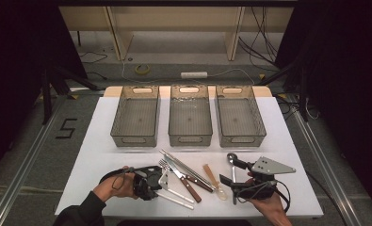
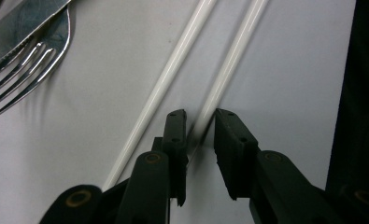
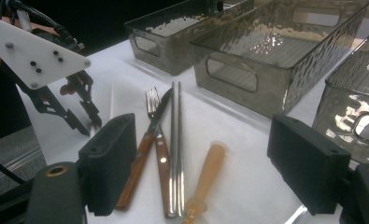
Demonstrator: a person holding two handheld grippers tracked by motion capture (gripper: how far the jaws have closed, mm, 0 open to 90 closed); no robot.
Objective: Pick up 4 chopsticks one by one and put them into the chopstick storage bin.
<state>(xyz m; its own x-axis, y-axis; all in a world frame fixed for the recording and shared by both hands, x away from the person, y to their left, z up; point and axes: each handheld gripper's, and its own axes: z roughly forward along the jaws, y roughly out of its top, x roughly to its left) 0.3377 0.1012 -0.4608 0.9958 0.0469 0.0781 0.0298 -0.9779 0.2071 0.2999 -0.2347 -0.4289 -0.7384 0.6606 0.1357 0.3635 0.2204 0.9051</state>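
- The left tool [image 1: 161, 181] sits low at the near left of the white surface [image 1: 103, 141], pointing down at a pair of white chopsticks [image 1: 176, 195].
- In the left gripper view its two black jaws stand narrowly apart on either side of the right-hand white chopstick [image 2: 229, 65], close to that stick's near end.
- That stick looks to touch the left jaw's pad; a slim gap shows between it and the right jaw, so it is straddled, not clamped.
- The other white chopstick [image 2: 166, 81] lies just left of the jaws, outside them, nearly parallel to the first and flat on the surface.
- A fork [image 2: 30, 65] rests at the upper left of that view, with a knife blade [image 2: 23, 23] across it.
- The right tool [image 1: 230, 176] is held at the near right of the surface with its jaws wide apart and nothing between them.
- In the right gripper view, beyond those jaws, lie a wood-handled knife and fork [image 3: 149, 140], a pair of metal chopsticks [image 3: 175, 149] and a pale wooden spoon [image 3: 208, 175].
- In the high view a metal spoon [image 1: 232, 162] lies by the right tool.
- Three clear grey bins [image 1: 190, 139] stand side by side across the far half of the surface, well apart from the cutlery.
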